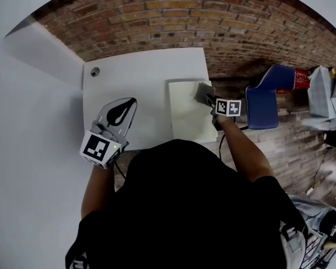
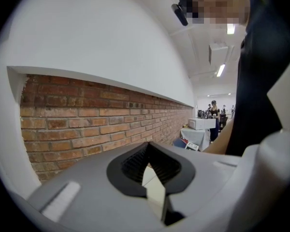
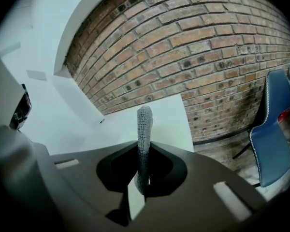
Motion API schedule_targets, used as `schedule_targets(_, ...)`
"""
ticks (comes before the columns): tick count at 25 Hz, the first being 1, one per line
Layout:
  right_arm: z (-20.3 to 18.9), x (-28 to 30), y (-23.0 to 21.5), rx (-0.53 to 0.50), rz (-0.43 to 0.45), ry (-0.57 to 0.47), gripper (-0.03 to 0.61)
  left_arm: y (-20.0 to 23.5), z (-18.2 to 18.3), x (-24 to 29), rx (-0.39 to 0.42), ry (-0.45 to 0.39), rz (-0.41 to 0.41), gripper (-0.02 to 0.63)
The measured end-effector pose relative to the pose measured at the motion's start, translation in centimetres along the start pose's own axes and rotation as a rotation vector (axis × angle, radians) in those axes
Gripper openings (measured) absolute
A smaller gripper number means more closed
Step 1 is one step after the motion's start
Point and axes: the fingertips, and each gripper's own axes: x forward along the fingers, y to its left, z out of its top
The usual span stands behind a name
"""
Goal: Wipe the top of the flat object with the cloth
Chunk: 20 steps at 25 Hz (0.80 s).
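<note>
Right claw pinches knitted grey cloth over flat sheet; left claw seemingly clenched.

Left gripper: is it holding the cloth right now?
No, the left gripper is shut on nothing; the grey cloth stands pinched in the right gripper.

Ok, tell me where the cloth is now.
In the head view, the grey cloth is clamped in the right gripper over the far right corner of the pale flat board on the table.

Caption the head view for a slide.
Right gripper holds the cloth at the board's corner; left gripper rests shut over the table.
</note>
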Motion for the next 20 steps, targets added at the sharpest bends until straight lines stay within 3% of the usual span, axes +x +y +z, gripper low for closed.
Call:
schedule_targets(10, -2.3, 2.3, 7.2, -0.025, 0.108, 0.048, 0.009, 1.6, -1.3, -2.0, 0.034, 0.002, -0.016, 0.002)
schedule_targets(20, -5.9, 4.3, 11.9, 0.006, 0.232, 0.145, 0.009, 2.2, -0.4, -3.0, -0.019, 0.026, -0.007, 0.002)
